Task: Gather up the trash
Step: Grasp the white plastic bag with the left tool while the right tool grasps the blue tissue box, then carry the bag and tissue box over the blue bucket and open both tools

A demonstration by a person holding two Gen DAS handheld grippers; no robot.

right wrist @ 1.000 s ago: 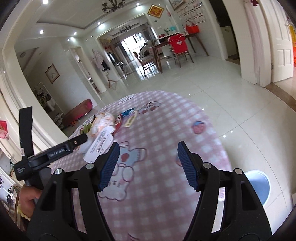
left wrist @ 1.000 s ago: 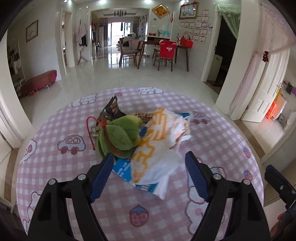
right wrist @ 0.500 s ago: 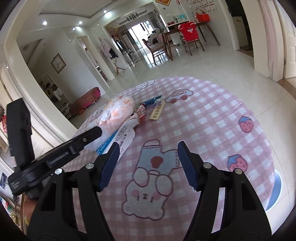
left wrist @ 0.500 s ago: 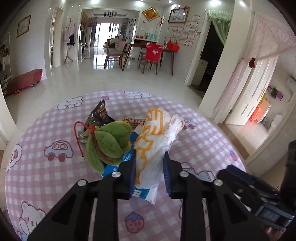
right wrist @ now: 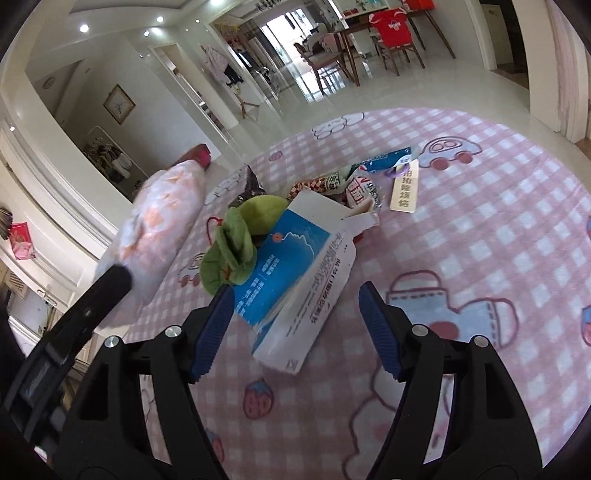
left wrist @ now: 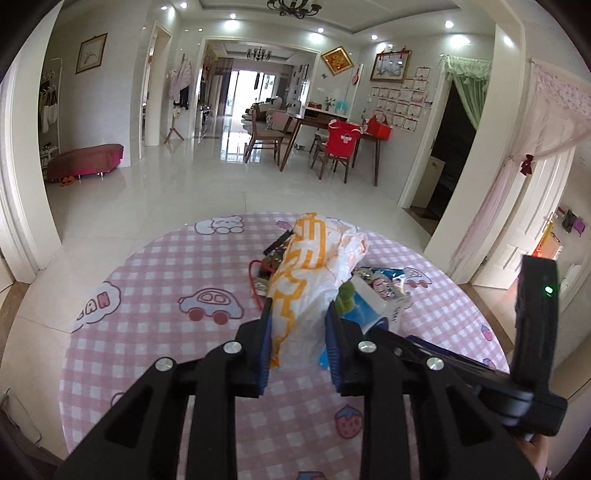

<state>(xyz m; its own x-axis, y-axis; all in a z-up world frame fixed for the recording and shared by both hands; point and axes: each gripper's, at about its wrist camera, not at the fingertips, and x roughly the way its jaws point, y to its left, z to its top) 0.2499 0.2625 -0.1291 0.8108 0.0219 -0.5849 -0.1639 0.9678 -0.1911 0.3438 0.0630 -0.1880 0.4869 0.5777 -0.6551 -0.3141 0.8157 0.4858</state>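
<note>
Table covering: pink-and-white checked tablecloth [left wrist: 155,280] on a round table, printed with cars, bears and strawberries.
Floor: glossy pale tiles [left wrist: 192,192], reflecting the ceiling lights.
Dining area: dark wooden dining table [left wrist: 317,125] with chairs; one chair carries a red cover [left wrist: 343,138]; a red bag [left wrist: 380,127] stands on the table.
Left wall: framed picture [left wrist: 91,52]; low red bench [left wrist: 86,158] below it.
Far wall: diamond-hung gold frame [left wrist: 337,61].
Right doorway: green curtain [left wrist: 471,88].
Ceiling: chandelier [left wrist: 292,6].
</note>
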